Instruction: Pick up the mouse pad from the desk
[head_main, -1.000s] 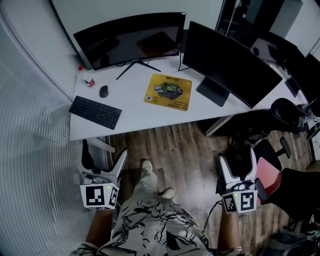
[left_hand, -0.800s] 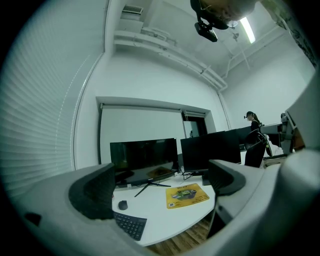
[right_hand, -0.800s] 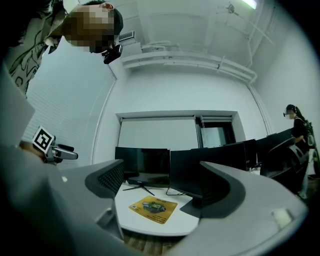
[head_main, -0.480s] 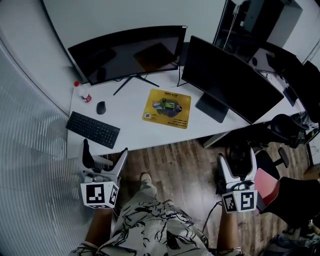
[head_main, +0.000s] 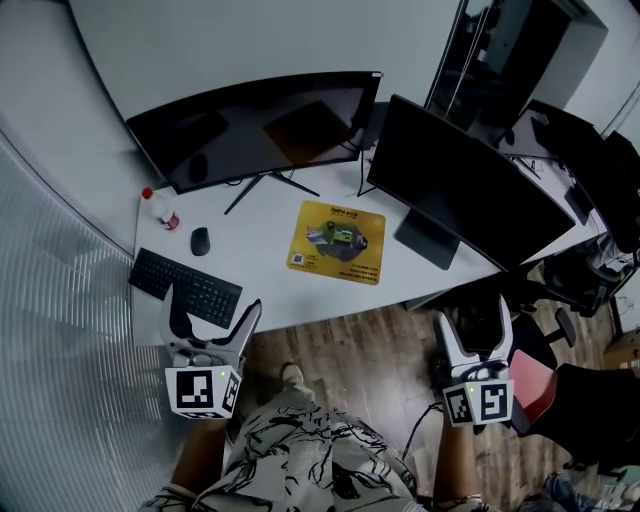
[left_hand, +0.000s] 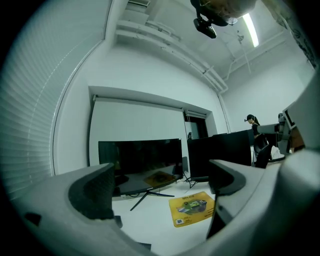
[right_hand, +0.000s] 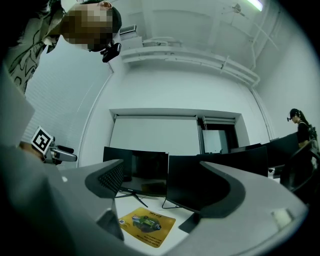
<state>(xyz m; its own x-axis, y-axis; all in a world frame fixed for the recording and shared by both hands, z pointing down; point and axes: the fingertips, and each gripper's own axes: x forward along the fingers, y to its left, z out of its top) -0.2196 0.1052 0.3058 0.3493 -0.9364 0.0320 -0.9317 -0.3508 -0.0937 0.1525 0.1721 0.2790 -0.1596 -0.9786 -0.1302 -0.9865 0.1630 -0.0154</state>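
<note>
A yellow mouse pad (head_main: 338, 241) with a printed picture lies flat in the middle of the white desk (head_main: 270, 290), in front of two dark monitors. It also shows in the left gripper view as the mouse pad (left_hand: 191, 208) and in the right gripper view as the mouse pad (right_hand: 146, 226), far beyond the jaws. My left gripper (head_main: 209, 320) is held open near the desk's front left edge, above the keyboard's near end. My right gripper (head_main: 474, 325) is open over the floor, right of the desk. Neither holds anything.
A black keyboard (head_main: 186, 286), a black mouse (head_main: 199, 240) and a small bottle with a red cap (head_main: 158, 209) sit on the desk's left. A curved monitor (head_main: 260, 125) and a second monitor (head_main: 465, 195) stand behind the pad. Office chairs (head_main: 575, 275) and a frosted partition (head_main: 60, 330) flank the area.
The view has shifted toward the desk: the desk and pad sit lower and nearer in the head view. Both grippers stay open and low, the left one now reaching the desk's front edge.
</note>
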